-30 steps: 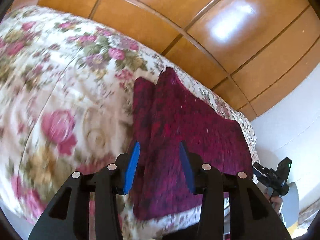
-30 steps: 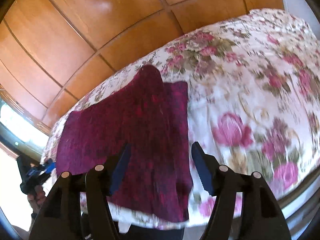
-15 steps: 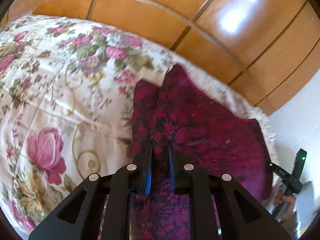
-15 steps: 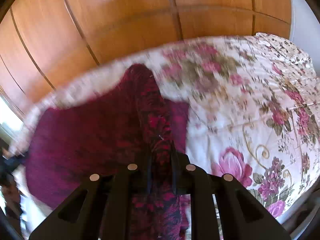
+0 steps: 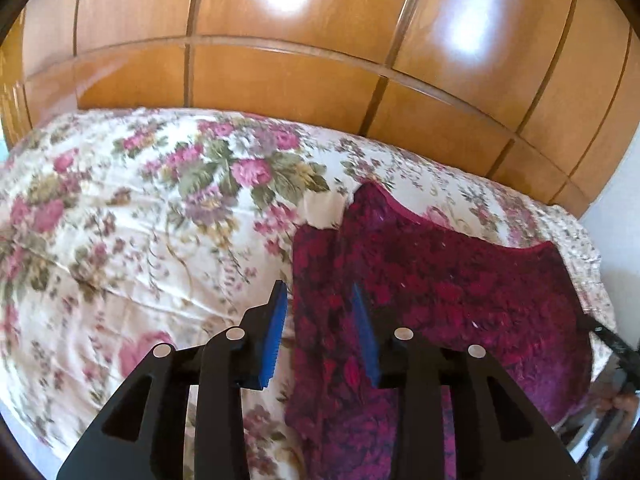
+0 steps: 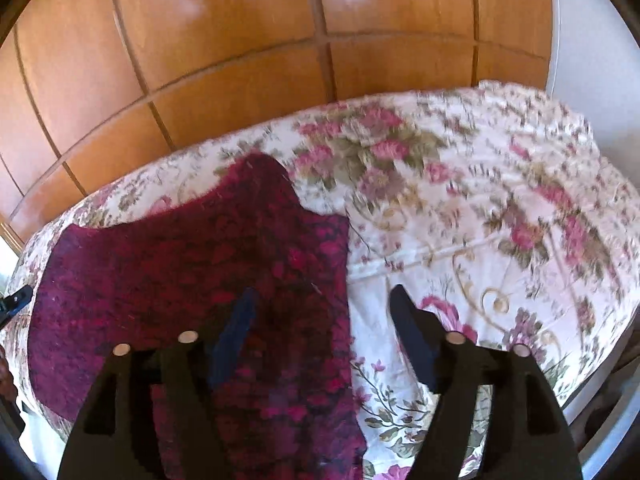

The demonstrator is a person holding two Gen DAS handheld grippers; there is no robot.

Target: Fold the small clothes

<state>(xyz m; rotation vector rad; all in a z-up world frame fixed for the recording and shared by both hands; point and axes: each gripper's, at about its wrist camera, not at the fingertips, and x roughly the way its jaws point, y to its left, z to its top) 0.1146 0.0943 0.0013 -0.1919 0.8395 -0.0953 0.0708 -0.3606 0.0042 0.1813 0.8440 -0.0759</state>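
A dark red patterned garment [image 5: 432, 292] lies flat on the floral bedspread [image 5: 152, 216], with one side folded over itself. It also shows in the right wrist view [image 6: 192, 272]. My left gripper [image 5: 320, 304] is open just above the garment's left edge, holding nothing. My right gripper [image 6: 324, 300] is open wide above the garment's right edge, with its left finger over the cloth and its right finger over the bedspread [image 6: 480, 216]. Both have blue pads.
A wooden panelled wardrobe [image 5: 320, 40] stands behind the bed. A white wall [image 6: 592, 32] is at the right. The other gripper's tip [image 5: 616, 344] shows at the garment's far corner in the left wrist view.
Both grippers were shut on the garment half a second ago. Both have now opened and let it go, and the garment lies flat on the bed.
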